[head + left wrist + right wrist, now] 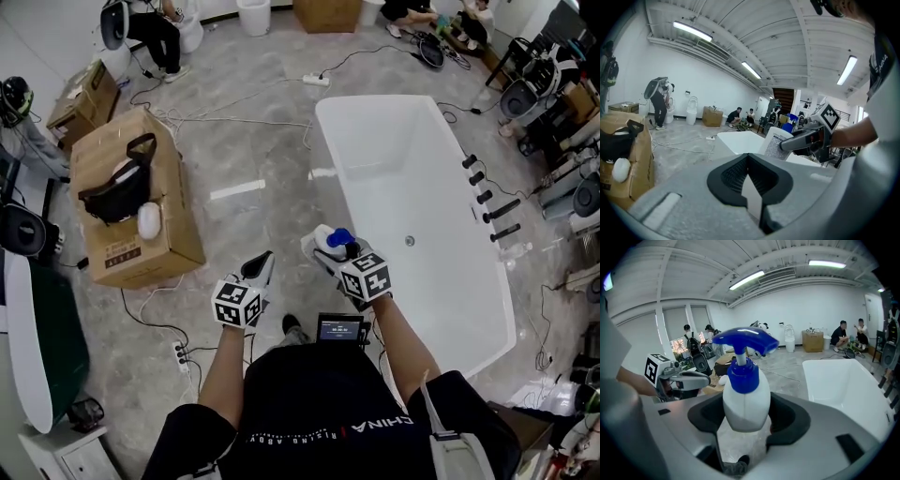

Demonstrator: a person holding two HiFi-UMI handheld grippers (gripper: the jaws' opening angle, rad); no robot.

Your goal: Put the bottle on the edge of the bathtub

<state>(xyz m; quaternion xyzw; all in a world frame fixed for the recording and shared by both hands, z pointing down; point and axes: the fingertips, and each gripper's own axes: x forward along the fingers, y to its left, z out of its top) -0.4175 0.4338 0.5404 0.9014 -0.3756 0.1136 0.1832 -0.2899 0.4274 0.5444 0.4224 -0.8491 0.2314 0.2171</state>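
Bottle [746, 397] — clamped by the right gripper [745, 420] — near the bathtub [394, 169].

**Bright overhead light, bent edges**

I work under even, bright light from above. Long ceiling tubes [693, 31] burn pure white in both gripper views, and a window [677, 339] adds daylight at the right gripper view's left. Shadows are faint and soft-edged. In the head view the white bathtub [403, 178] is nearly washed out, and a pale streak shines on the grey floor [253, 150]. The bottle [745, 394] I hold is fairly sharp, with a soft sheen on its shoulder. Whatever sits nearest each gripper lens smears out of focus. Both gripper views bulge like a fisheye: beams curve, corners fall black. The head view bends its edges too.
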